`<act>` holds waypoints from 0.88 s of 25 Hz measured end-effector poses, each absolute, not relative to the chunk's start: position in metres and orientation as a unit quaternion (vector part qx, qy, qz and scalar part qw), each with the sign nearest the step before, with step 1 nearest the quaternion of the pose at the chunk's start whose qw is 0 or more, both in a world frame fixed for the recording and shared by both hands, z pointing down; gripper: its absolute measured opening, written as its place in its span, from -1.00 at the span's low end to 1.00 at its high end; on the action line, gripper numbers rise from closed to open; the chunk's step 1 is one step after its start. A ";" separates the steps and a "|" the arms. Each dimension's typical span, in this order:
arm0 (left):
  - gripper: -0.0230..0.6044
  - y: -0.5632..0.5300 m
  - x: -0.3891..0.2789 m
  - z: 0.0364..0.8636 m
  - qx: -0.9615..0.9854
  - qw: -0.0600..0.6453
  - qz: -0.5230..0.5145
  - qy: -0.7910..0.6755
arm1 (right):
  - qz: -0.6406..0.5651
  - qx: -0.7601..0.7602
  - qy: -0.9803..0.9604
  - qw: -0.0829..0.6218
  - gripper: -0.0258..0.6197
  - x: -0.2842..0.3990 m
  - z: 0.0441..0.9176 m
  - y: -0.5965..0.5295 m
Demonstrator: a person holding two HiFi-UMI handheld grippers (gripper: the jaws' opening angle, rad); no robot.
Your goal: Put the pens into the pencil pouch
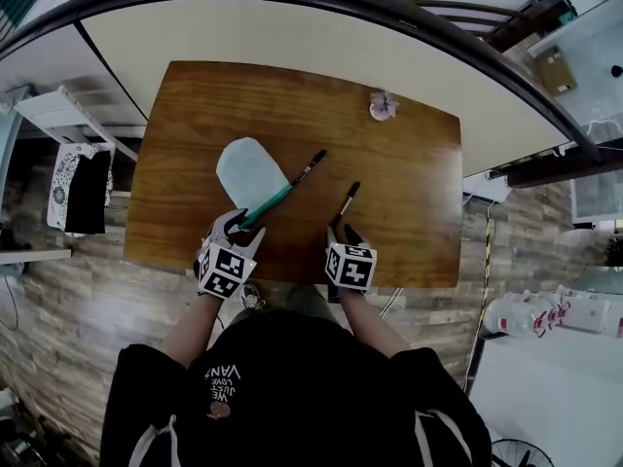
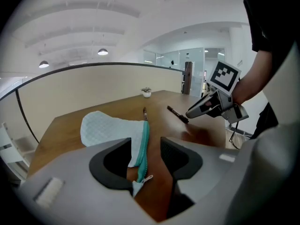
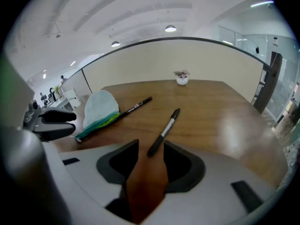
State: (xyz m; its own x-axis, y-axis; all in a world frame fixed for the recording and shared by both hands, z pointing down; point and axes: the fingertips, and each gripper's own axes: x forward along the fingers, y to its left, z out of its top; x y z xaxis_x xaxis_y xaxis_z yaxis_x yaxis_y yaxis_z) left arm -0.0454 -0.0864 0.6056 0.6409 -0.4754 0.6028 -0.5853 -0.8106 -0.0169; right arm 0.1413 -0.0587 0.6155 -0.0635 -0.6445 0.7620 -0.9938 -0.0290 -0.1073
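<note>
A pale blue pencil pouch (image 1: 251,171) with a teal zipper lies flat on the brown table (image 1: 409,212). One black pen (image 1: 310,167) lies at the pouch's right edge, its near end by the zipper. A second black pen (image 1: 346,202) lies apart, further right. My left gripper (image 1: 243,224) is open at the pouch's near zipper end (image 2: 139,172), which sits between the jaws without being pinched. My right gripper (image 1: 346,233) is open too, with the near end of the second pen (image 3: 164,131) between its jaw tips and untouched.
A small white pot with a plant (image 1: 383,105) stands near the table's far edge. A curved beige partition (image 1: 292,37) rises behind the table. The table's near edge is just under both grippers, and chairs and shelving stand off to the left.
</note>
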 end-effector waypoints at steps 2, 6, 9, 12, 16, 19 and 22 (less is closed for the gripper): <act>-0.35 -0.093 -0.038 0.615 0.898 0.089 0.321 -0.287 | 0.342 0.631 -0.644 0.264 -0.49 0.144 0.622 -0.064; -0.35 -0.099 -0.032 0.634 0.888 0.093 0.355 -0.275 | 0.355 0.629 -0.633 0.280 -0.49 0.148 0.636 -0.065; -0.35 -0.105 -0.029 0.646 0.881 0.102 0.374 -0.271 | 0.360 0.627 -0.627 0.290 -0.49 0.152 0.643 -0.064; -0.36 -0.109 -0.031 0.652 0.877 0.105 0.385 -0.266 | 0.353 0.633 -0.623 0.295 -0.55 0.157 0.644 -0.064; -0.63 -0.115 -0.034 0.651 0.876 0.110 0.385 -0.269 | 0.345 0.633 -0.625 0.299 -0.68 0.160 0.645 -0.064; -0.73 -0.116 -0.034 0.646 0.880 0.120 0.371 -0.273 | 0.343 0.630 -0.629 0.299 -0.75 0.161 0.644 -0.062; -0.75 -0.117 -0.034 0.637 0.885 0.129 0.351 -0.278 | 0.330 0.623 -0.645 0.295 -0.76 0.156 0.635 -0.062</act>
